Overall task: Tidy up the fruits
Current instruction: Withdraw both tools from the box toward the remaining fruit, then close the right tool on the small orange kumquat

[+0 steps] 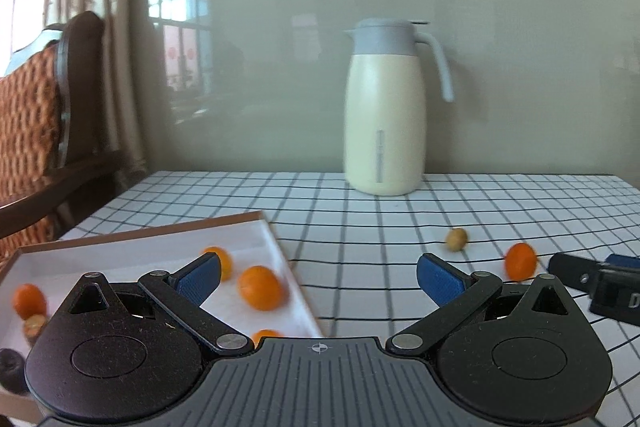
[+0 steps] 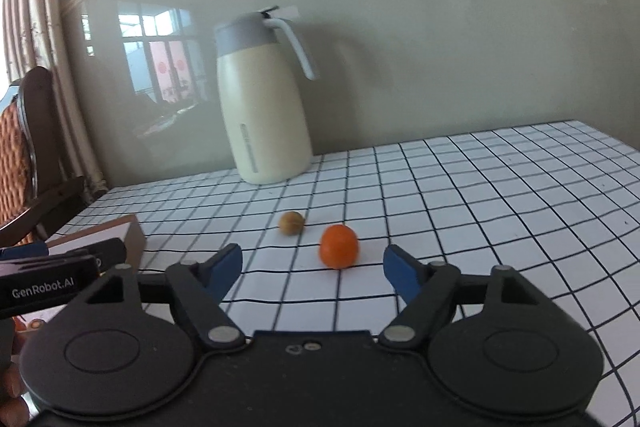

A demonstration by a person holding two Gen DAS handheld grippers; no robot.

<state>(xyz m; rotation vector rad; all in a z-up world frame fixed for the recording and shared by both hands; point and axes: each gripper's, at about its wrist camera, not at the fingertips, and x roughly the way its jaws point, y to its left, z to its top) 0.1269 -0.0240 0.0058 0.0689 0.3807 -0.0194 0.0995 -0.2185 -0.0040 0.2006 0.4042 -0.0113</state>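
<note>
A shallow box [image 1: 160, 231] with a white inside lies at the left and holds several oranges [image 1: 260, 287], a brownish fruit [image 1: 34, 327] and a dark one [image 1: 12, 367]. My left gripper [image 1: 320, 277] hovers open over the box's right edge with nothing between its blue pads. On the checked cloth lie one loose orange [image 2: 339, 246] [image 1: 520, 261] and a small tan fruit [image 2: 291, 223] [image 1: 457, 239]. My right gripper [image 2: 314, 267] stands open just short of the loose orange, which sits slightly right of centre ahead of the fingertips, untouched.
A cream jug with a grey lid [image 1: 384, 115] [image 2: 264, 107] stands at the back by the wall. A wicker-backed wooden chair [image 1: 36, 131] is off the table's left side. The checked tablecloth [image 2: 500, 195] stretches to the right.
</note>
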